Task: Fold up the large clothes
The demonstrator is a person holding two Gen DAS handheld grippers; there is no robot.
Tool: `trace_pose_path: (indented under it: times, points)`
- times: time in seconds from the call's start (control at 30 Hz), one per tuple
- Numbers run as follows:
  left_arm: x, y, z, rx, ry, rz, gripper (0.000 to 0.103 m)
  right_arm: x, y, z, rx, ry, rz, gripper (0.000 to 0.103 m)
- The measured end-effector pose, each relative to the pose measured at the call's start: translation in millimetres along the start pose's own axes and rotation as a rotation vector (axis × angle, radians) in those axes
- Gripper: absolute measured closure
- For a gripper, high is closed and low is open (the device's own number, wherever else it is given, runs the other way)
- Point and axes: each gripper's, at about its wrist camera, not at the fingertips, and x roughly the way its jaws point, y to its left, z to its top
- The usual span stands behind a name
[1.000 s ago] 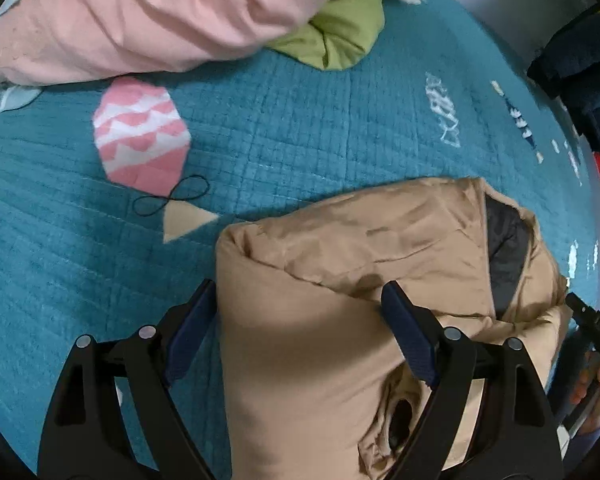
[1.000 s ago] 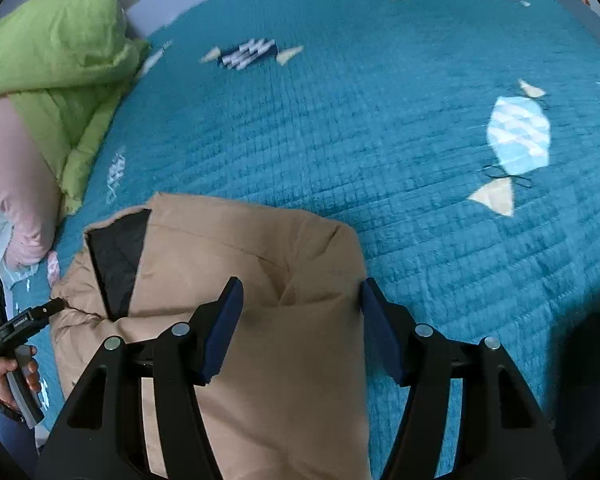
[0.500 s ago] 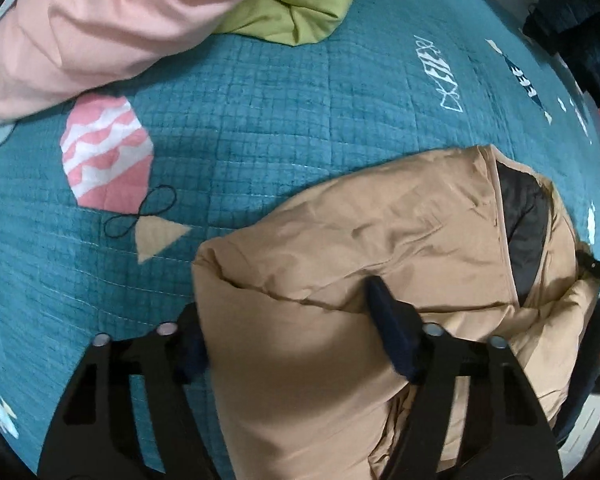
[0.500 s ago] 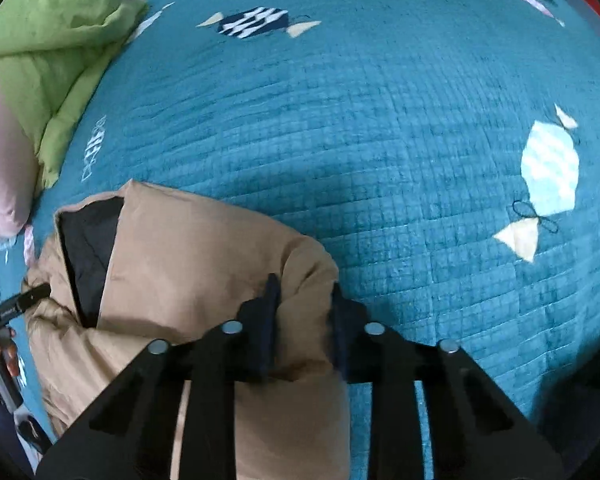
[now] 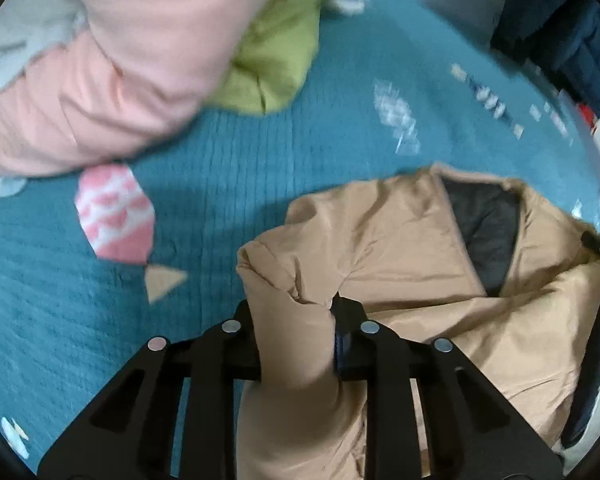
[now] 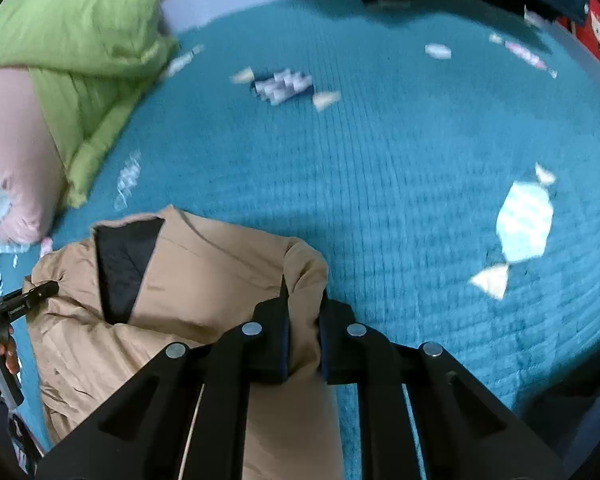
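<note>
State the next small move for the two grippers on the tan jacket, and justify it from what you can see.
Probably lift both corners and carry them over toward the dark lining. The left gripper and right gripper, jaws closing, each pinch a bunched corner of the tan jacket, which lies spread on the teal quilt, not yet folded.

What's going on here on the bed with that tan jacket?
A person holds a gripper in each hand, folding a tan jacket on a teal quilt. The left gripper and right gripper are each closing on a bunched corner of it. Pink and green jackets lie beyond.
</note>
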Motion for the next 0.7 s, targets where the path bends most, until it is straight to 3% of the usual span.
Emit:
trace_pose_path:
  times: [0.13, 0.3, 0.5, 0.7]
  points:
    - [-37.8, -4.6, 22.2, -0.004, -0.152, -0.033, 0.081, -26.2, 5.6, 20.2, 0.009, -0.124, 0.008, 0.094]
    - [-84.9, -2.7, 29.1, -0.004, -0.283, -0.1, 0.081, -65.1, 9.4, 29.5, 0.021, -0.271, 0.069, 0.093]
    - [-123.3, -0.9, -21.8, 0.069, -0.343, -0.126, 0.081, -99.9, 8.9, -1.0, -0.037, -0.308, 0.122, 0.093]
    - [-154.6, -7.1, -85.1, 0.046, -0.386, -0.163, 0.081, -144.0, 6.9, -61.9, -0.086, -0.334, 0.129, 0.093]
